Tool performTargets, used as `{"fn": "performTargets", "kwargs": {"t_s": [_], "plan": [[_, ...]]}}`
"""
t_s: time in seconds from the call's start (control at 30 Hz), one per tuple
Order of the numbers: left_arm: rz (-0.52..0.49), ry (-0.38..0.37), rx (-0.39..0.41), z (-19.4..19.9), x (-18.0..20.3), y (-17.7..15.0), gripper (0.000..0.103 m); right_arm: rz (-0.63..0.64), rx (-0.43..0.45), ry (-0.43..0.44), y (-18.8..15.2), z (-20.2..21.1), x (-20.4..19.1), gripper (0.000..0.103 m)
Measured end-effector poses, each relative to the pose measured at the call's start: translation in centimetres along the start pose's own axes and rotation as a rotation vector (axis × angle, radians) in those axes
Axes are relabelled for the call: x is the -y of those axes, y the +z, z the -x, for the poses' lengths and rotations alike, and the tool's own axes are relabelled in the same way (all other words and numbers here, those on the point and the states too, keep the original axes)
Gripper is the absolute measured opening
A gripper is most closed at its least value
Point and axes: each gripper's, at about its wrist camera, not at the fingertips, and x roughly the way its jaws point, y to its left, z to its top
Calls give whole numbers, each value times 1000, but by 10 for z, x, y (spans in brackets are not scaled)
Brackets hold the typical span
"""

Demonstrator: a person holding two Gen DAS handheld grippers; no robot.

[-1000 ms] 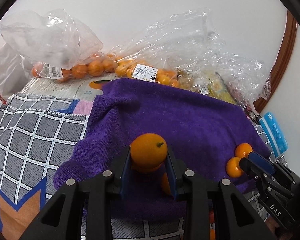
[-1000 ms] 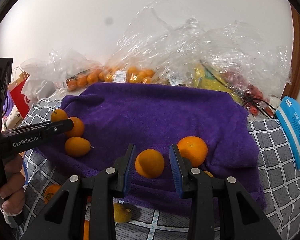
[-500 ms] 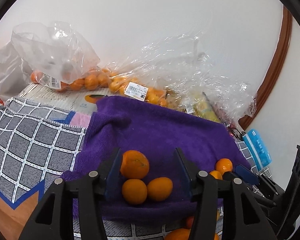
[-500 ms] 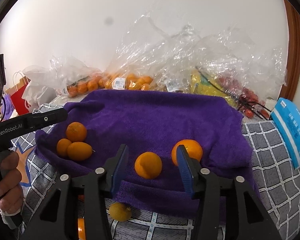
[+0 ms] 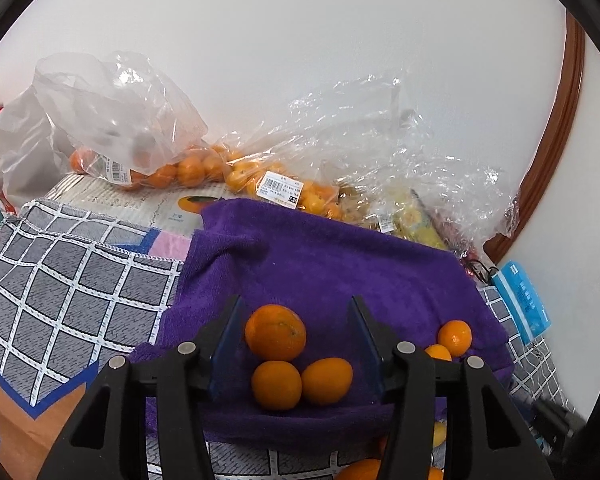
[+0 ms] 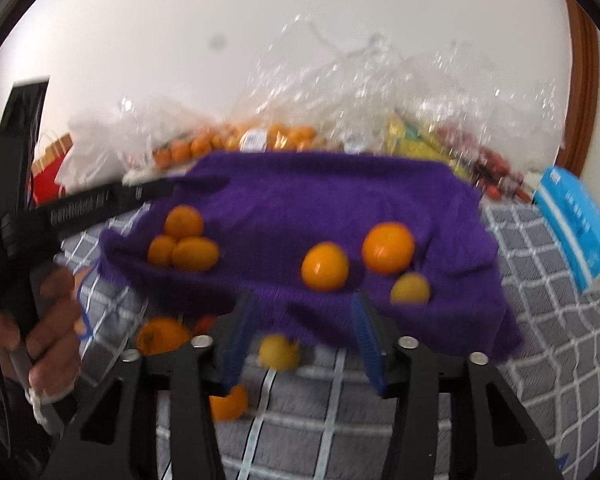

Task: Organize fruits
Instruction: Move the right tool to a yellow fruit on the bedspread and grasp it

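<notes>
With three oranges point(image 5: 276, 338) grouped on the purple towel point(image 5: 340, 264) between the spread, empty left tool point(image 5: 296, 344), the empty right tool point(image 6: 300, 330) is closing above loose fruit point(image 6: 279, 352) lying off the towel, so sorting appears partly finished.

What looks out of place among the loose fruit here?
Several fruits lie off the purple towel on the checked cloth: a yellowish one just past the towel's front edge and two orange ones nearby. The rest sit on the towel.
</notes>
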Motion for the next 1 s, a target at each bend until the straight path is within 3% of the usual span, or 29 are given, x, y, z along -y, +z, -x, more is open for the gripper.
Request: {"fn": "performTargets", "kwargs": {"t_s": [0.43,0.47,0.57,0.77,0.9,1.0], "plan": [[51,-6,-3,1,-12,4,50,-4,-129,19,-17,-28,-9,34],[58,-11,-3,2,-13,5,50,-9,-129,24,-17,-30,-8,30],[81,-32,-15,0,-16,6,50,-34,-123,52,-16,-27,-3,26],[76,-37,-28,-1,-14,3,50,-81,-19,41,-16,5,12,26],[39,-42,-8,9,-7,2,50,-120,22,-19,-24,24,28,26],[14,-96,4,21,2,1,50,-138,32,-55,-33,31,39,26]]}}
